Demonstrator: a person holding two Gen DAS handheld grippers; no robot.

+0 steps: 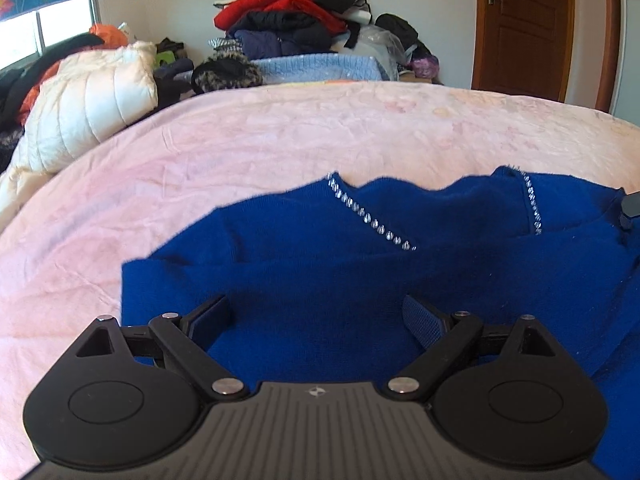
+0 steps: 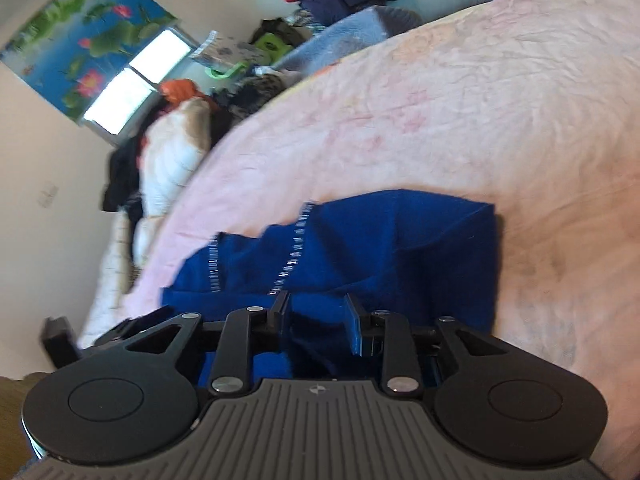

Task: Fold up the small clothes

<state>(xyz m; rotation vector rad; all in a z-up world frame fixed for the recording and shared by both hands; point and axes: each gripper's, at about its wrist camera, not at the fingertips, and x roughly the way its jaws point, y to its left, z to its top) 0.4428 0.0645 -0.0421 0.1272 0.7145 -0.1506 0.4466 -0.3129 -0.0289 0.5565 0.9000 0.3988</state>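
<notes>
- Blue sweater [image 1: 360, 280] is lying on the bed [image 1: 280, 132], folded into a rough rectangle. Soft fine knit, a bit rumpled along the far edge.
- It's got a V of small shiny rhinestones [image 1: 368, 216] running along the neckline, two sparkly lines that stand out against the plain blue.
- Bed cover is a pale pink sheet with a faint floral print, wrinkled all over.
- Left hand-held gripper [image 1: 320, 320] hangs over the near part of the sweater with its jaws spread wide. Nothing pinched; the blue pads [image 1: 422, 322] have a woven-looking texture and sit clear of each other.
- Right hand-held gripper [image 2: 318, 320] is tilted in its view, jaws parted a fair bit. There's sweater fabric bunched in the gap between the pads, but the pads don't look to be pressing on it. That view is motion-blurred, so fine detail is mushy.
- Off the left side of the bed there's a puffy white quilted jacket [image 1: 92, 108].
- Behind the bed, a big messy pile of clothes [image 1: 296, 12] against the wall, red and dark pieces on top.
- Brown panelled wooden door [image 1: 524, 28] in the right corner.
</notes>
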